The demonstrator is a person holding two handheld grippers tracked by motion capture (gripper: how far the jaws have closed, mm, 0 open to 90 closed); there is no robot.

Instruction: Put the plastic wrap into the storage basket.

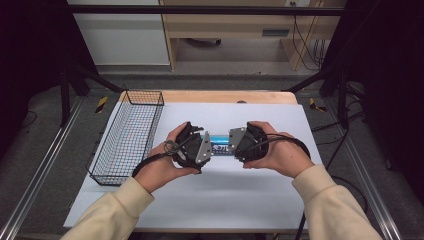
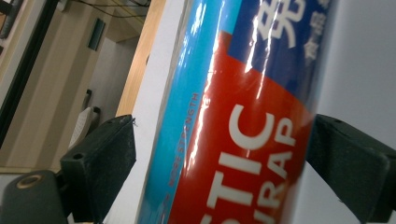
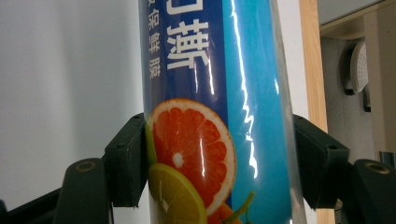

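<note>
While both hands met over the middle of the white table top (image 1: 225, 200), the left gripper (image 1: 204, 148) and right gripper (image 1: 234, 144) faced each other with a plastic wrap roll (image 1: 220, 142) lying between them, near the table's centre. In the left gripper view the roll (image 2: 243, 130) sat between the jaws; the right-hand jaw touched its wrapper, the other stood just off it, so jaws part open, not clamped. In the right gripper view the roll (image 3: 215, 116), with orange-slice print, was pressed by both jaws, closed onto it. A black wire basket (image 1: 127, 137) stood at the table's left edge, well apart from the roll.
</note>
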